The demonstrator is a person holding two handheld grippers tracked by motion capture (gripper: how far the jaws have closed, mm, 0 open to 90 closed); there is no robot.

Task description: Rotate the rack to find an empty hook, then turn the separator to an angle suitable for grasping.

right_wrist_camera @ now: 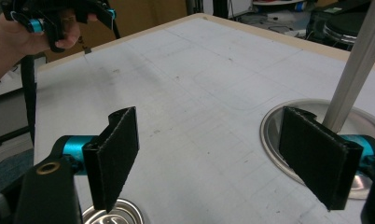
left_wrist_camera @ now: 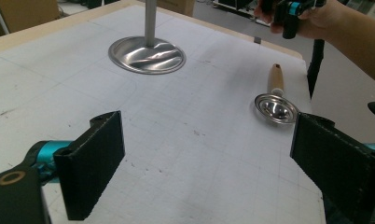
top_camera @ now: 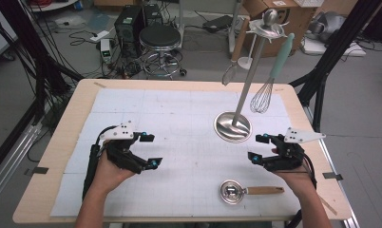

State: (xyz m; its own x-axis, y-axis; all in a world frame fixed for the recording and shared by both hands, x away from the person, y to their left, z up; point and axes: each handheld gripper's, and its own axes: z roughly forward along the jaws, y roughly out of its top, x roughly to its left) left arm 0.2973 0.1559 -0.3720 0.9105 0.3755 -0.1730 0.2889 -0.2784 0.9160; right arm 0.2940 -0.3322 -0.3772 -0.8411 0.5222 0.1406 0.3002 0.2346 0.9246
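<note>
The little metal ladle (top_camera: 233,191) with the wooden handle is lying flat on the white mat (top_camera: 179,118), near edge, right of middle, bowl facing up and handle pointing off to the right. Nothing is touching it. In the left gripper view it sits just past the right-hand jaw, handle pointing away.

The right gripper (top_camera: 258,148) hangs just above and a bit beyond the ladle, jaws spread wide with nothing between them. In its own view the ladle's bowl (right_wrist_camera: 112,213) peeks out under the left jaw, and the stand's round base (right_wrist_camera: 316,140) sits behind the right jaw.

The left gripper (top_camera: 151,150) is over on the left side of the mat, well apart from the ladle, jaws also wide open and empty.

Further back, the utensil stand (top_camera: 233,126) rises from its shiny base right of centre, with a whisk (top_camera: 265,92) with a mint handle hanging off its top, plus another utensil I can't quite make out.
</note>
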